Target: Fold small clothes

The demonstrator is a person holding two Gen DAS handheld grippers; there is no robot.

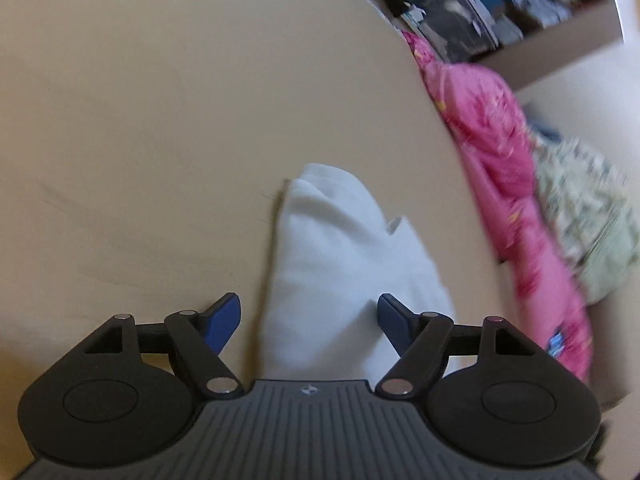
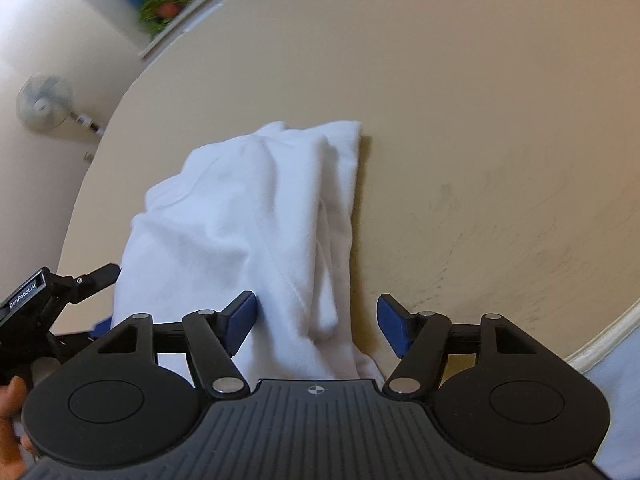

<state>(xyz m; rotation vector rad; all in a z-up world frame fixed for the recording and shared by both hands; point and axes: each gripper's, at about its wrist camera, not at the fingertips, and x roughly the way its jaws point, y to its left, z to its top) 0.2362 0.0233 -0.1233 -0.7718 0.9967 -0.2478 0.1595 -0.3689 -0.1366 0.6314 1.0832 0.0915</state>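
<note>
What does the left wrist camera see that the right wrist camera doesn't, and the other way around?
Only the left wrist view shows the pink bedding, a pale green patterned cloth behind it and a cluttered shelf. Only the right wrist view shows a wall fan, a potted plant, the other gripper's frame at the lower left, and a bare hand. Both show the white garment bunched on the beige surface, and in each view the left gripper or right gripper is open, its jaws astride the cloth.
</note>
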